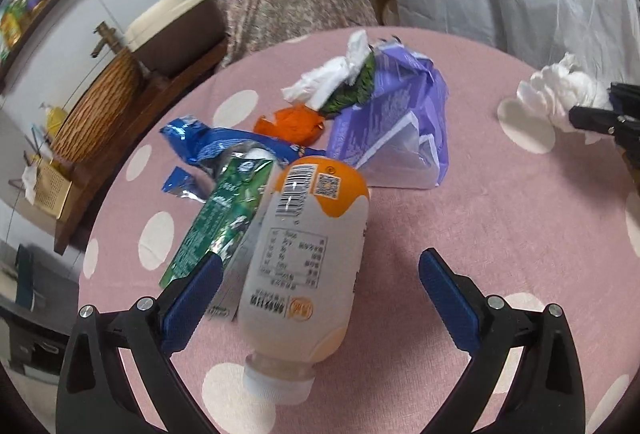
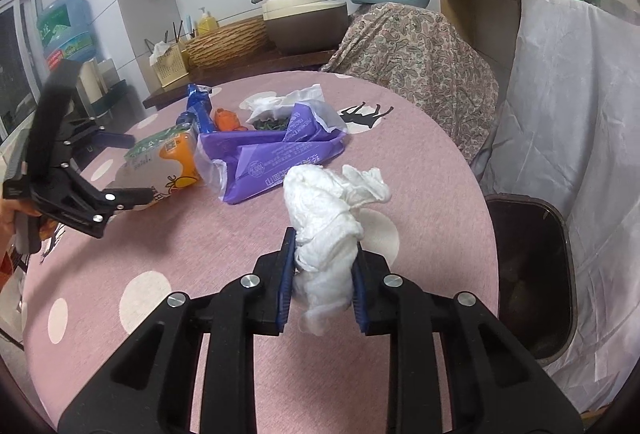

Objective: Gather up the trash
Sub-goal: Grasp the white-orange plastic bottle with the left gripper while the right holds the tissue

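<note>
Right gripper [image 2: 323, 274] clamped on a crumpled white tissue [image 2: 326, 230], lifted off the pink dotted surface [image 2: 200, 254], near the dark bin [image 2: 532, 274] at its right edge. Left gripper [image 1: 320, 274] spread wide around a bottle [image 1: 308, 254] lying on its side, pads not touching. Purple bag [image 2: 280, 153] and wrappers [image 1: 224, 149] just beyond it.

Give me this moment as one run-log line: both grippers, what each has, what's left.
right gripper: shut on crumpled tissue | left gripper: open around plastic bottle, not gripped | bin: beside table | wrappers, purple bag: on table
</note>
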`<move>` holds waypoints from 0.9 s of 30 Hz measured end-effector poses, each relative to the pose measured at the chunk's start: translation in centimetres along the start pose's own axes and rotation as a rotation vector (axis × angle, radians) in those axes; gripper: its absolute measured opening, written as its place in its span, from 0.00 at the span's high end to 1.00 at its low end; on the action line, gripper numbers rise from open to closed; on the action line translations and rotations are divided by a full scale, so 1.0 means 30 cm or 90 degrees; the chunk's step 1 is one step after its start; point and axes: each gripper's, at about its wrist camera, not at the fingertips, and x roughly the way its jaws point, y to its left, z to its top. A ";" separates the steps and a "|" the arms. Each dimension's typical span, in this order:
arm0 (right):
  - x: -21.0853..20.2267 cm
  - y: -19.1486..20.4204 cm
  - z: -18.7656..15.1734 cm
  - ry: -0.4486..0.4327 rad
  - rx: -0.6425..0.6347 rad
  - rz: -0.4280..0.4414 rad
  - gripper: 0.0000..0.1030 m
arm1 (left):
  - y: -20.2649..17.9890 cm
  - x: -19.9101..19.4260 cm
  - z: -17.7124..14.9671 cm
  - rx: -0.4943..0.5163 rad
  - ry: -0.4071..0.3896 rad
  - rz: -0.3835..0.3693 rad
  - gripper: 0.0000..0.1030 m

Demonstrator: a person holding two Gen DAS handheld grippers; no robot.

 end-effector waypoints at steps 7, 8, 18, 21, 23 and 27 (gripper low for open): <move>-0.021 -0.012 -0.017 0.000 0.010 0.009 0.75 | -0.020 0.087 0.039 0.055 0.079 0.016 0.21; -0.023 -0.013 -0.020 0.000 0.011 0.010 0.75 | -0.021 0.093 0.044 0.061 0.083 0.018 0.23; -0.047 -0.004 -0.057 -0.002 0.007 0.019 0.75 | -0.049 0.119 0.046 0.112 0.102 0.061 0.31; -0.060 0.001 -0.065 -0.007 0.003 0.018 0.75 | -0.049 0.108 0.036 0.102 0.093 0.063 0.35; -0.069 0.001 -0.073 -0.010 0.005 0.023 0.75 | -0.049 0.095 0.024 0.096 0.079 0.062 0.35; -0.088 0.008 -0.080 -0.017 0.001 0.027 0.76 | -0.052 0.049 0.000 0.063 0.041 0.047 0.38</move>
